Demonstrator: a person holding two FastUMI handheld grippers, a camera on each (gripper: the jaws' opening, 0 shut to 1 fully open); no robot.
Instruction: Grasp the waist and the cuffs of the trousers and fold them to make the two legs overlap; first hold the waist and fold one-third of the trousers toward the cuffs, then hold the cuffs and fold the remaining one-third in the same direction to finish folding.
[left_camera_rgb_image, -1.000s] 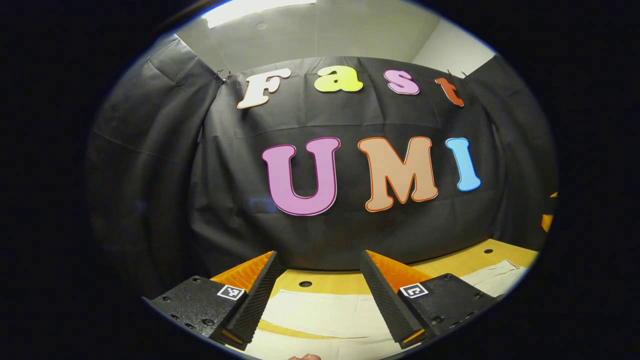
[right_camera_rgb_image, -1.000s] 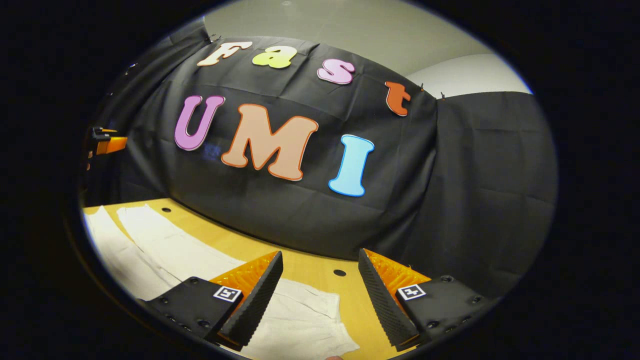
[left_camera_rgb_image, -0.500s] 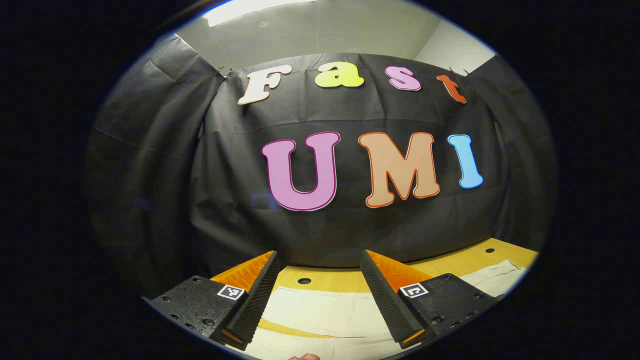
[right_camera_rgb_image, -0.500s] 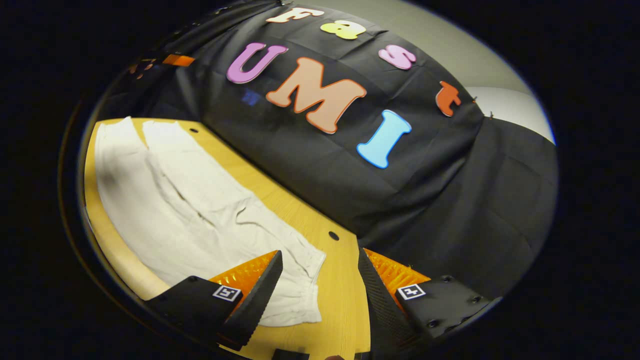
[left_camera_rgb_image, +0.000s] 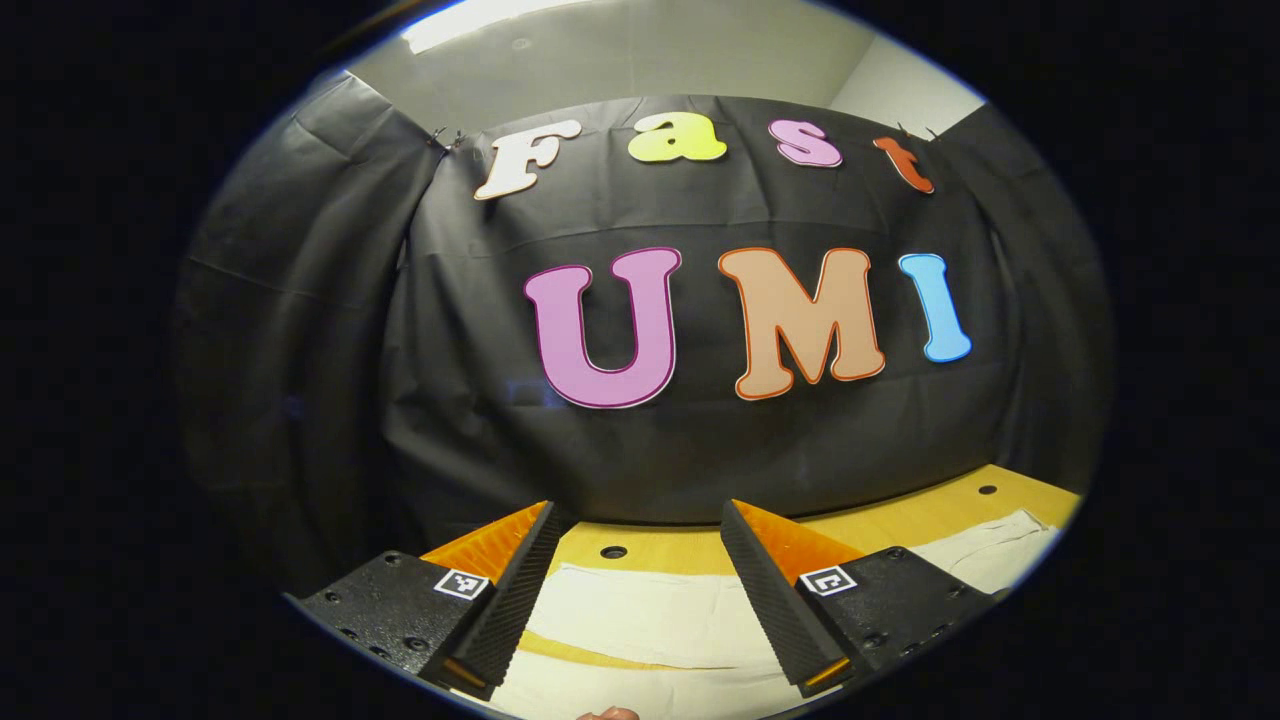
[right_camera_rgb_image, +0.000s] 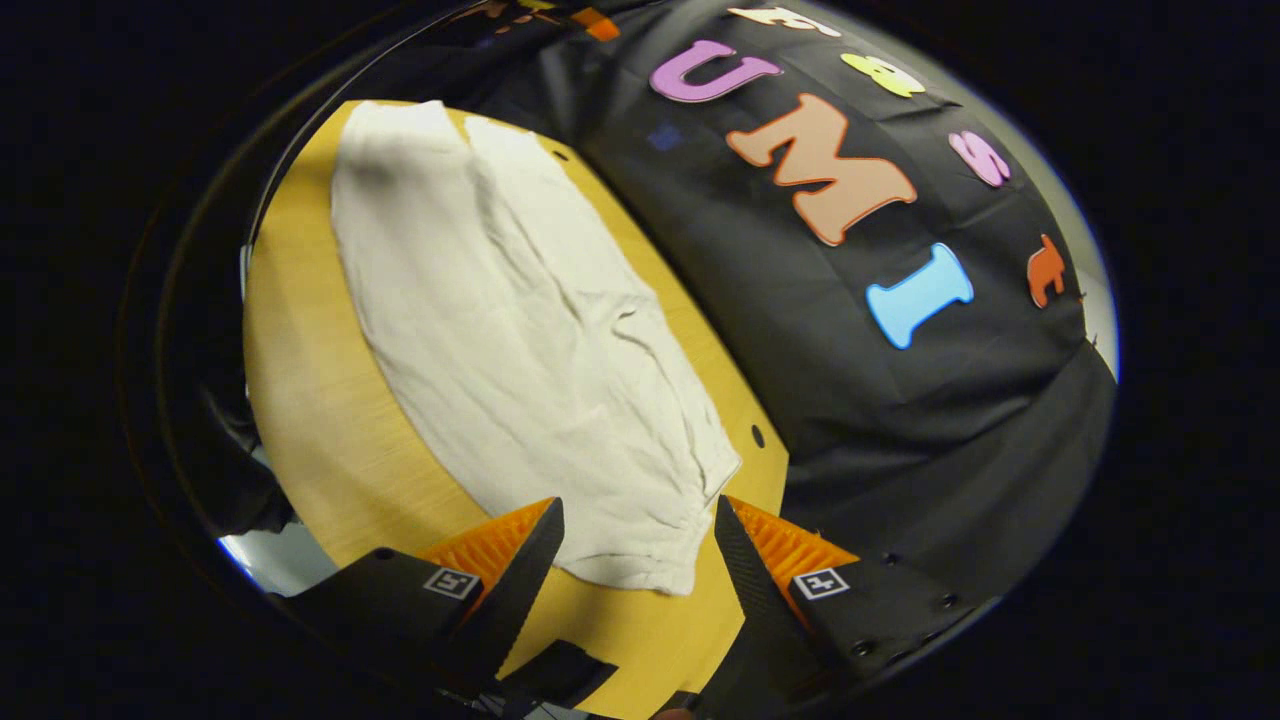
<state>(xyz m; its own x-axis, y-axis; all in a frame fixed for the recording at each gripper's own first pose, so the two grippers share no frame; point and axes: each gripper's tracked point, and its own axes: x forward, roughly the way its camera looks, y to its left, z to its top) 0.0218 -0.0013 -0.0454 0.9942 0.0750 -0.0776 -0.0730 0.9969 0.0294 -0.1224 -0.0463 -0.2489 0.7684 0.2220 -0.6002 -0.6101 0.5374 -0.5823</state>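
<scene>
The trousers (right_camera_rgb_image: 520, 340) lie spread flat on the wooden worktop (right_camera_rgb_image: 310, 400), pale cream and lightly creased, with the two legs side by side and not yet laid over each other. In the right gripper view the waist (right_camera_rgb_image: 660, 545) is the nearest end, its gathered band just ahead of the right gripper (right_camera_rgb_image: 635, 580), while the legs run away toward the far left of the worktop. The right gripper's fingers (right_camera_rgb_image: 520, 590) stand wide apart and hold nothing; the waistband sits between them in the picture, though whether they hover above the cloth or already touch it is hard to judge from this angle. A small round hole (right_camera_rgb_image: 757, 436) in the worktop shows just beside the trousers' far edge, close to the black cloth wall (right_camera_rgb_image: 900, 420).

In the left gripper view the left gripper (left_camera_rgb_image: 635, 610) also has its fingers (left_camera_rgb_image: 775, 600) spread well apart and empty. It looks level toward the booth wall, with pale cloth of the trousers (left_camera_rgb_image: 650, 625) lying on the worktop (left_camera_rgb_image: 900, 520) below and between the fingers, a strip of bare wood crossing it. More of the cloth (left_camera_rgb_image: 990, 555) shows off to the right. Another round hole (left_camera_rgb_image: 613, 552) sits in the worktop beyond the cloth.
</scene>
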